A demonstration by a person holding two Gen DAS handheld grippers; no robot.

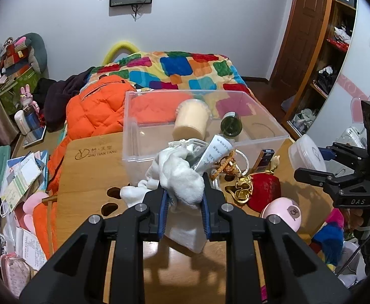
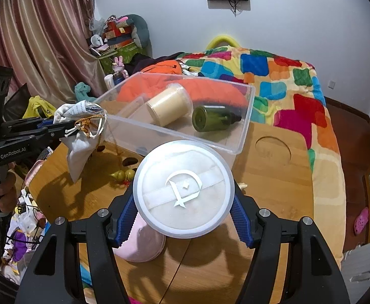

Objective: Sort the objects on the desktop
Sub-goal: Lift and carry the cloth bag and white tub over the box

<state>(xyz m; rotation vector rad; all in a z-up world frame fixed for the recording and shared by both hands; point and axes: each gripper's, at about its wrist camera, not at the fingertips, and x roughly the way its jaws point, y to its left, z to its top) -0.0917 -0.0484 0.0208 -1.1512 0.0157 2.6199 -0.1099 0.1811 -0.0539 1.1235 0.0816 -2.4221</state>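
Observation:
My left gripper (image 1: 185,192) is shut on a white cloth pouch (image 1: 182,177) with a paper slip and gold cord, held above the bamboo table (image 1: 91,174) just in front of the clear plastic bin (image 1: 139,149). In the right wrist view the pouch (image 2: 79,141) hangs from that gripper (image 2: 58,131) at the left. My right gripper (image 2: 183,202) is shut on a round clear powder-puff case (image 2: 183,188), held above the table near the bin (image 2: 245,116). The bin holds a cream jar (image 2: 168,107) and a green bottle (image 2: 214,119).
On the table lie a red velvet pouch (image 1: 264,190), a pink round case (image 1: 282,214), a small dark box (image 1: 263,159) and gold trinkets (image 2: 121,174). A bed with an orange jacket (image 1: 93,109) and a colourful blanket (image 2: 286,81) lies beyond. Clutter fills the floor at left.

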